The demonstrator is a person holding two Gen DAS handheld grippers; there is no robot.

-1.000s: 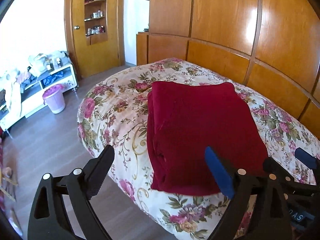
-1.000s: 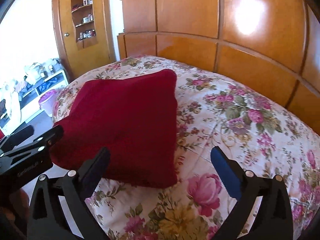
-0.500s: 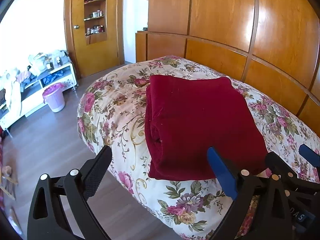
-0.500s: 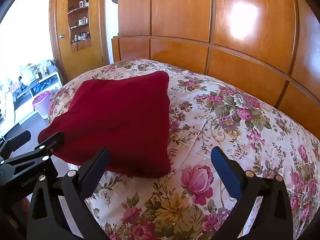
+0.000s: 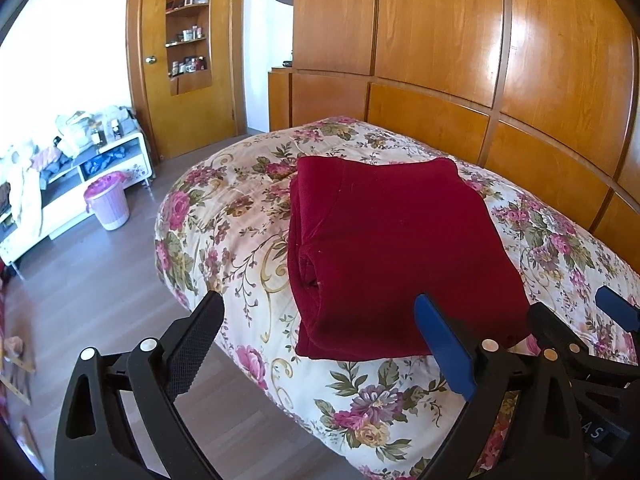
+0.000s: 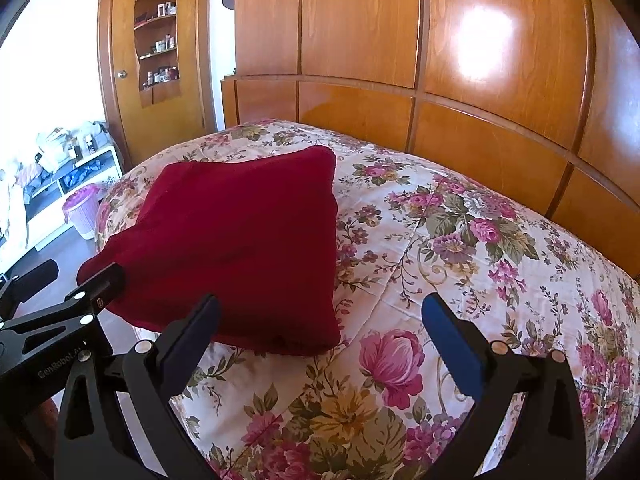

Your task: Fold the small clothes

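A dark red garment (image 5: 400, 256) lies folded into a thick rectangle on the floral bedspread (image 5: 224, 216), near the bed's left side; its layered fold edges face left. My left gripper (image 5: 320, 328) is open and held back from the near edge of the garment, nothing between its fingers. In the right wrist view the same folded garment (image 6: 240, 248) sits to the left, and my right gripper (image 6: 320, 328) is open above the bedspread (image 6: 460, 248) by the garment's near right corner. Each gripper shows at the edge of the other's view.
Glossy wooden wall panels (image 5: 460, 60) stand behind the bed. A wooden door with shelves (image 5: 188, 52) is at the back left. A purple bin (image 5: 108, 204) and a cluttered white low cabinet (image 5: 60, 184) stand on the wood floor left of the bed.
Both grippers have drawn back and risen from the folded garment, so more of the bed shows. The garment stays where it lay. Both stay open.
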